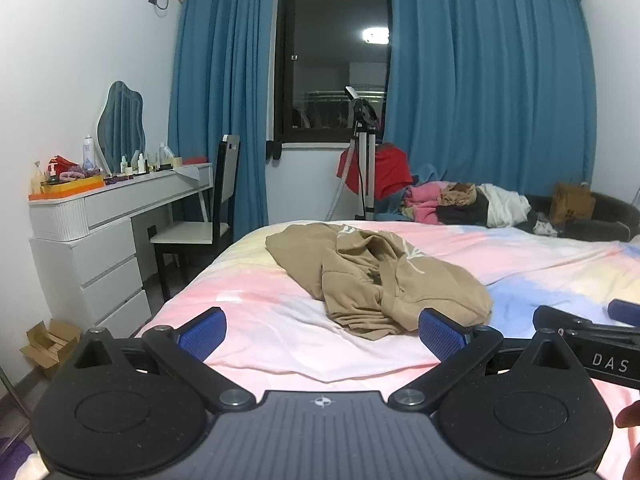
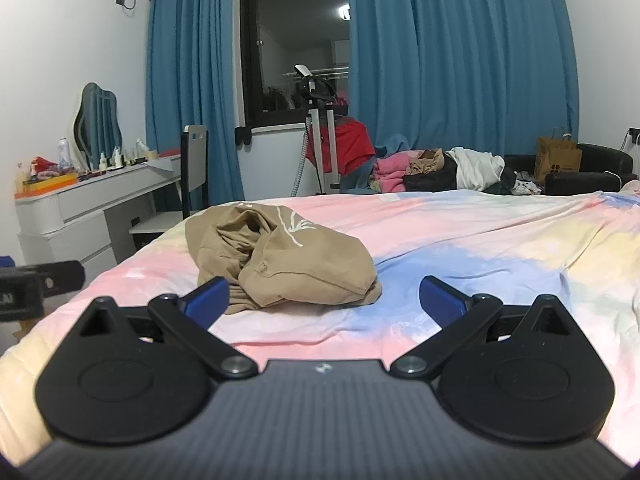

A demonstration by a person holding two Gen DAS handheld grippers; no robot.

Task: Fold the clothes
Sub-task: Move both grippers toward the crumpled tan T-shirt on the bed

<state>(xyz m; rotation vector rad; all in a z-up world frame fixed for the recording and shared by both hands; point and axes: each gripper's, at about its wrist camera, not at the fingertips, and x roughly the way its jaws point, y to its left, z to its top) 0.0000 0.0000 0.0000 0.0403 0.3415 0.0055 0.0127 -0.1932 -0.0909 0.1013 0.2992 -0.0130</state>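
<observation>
Your left gripper (image 1: 322,330) and right gripper (image 2: 324,300): both released, empty | crumpled tan cotton garment (image 1: 376,280) on pastel bed sheet (image 1: 256,320): you hover near for first grasp.

Left tool (image 1: 322,334): blue pads spread wide, nothing between them, above bed (image 1: 280,344) with pastel sheet. Crumpled tan garment (image 1: 372,280) lies just beyond the pads, apart from both. Right tool (image 1: 592,332) partly visible at right edge; its state unclear.
</observation>
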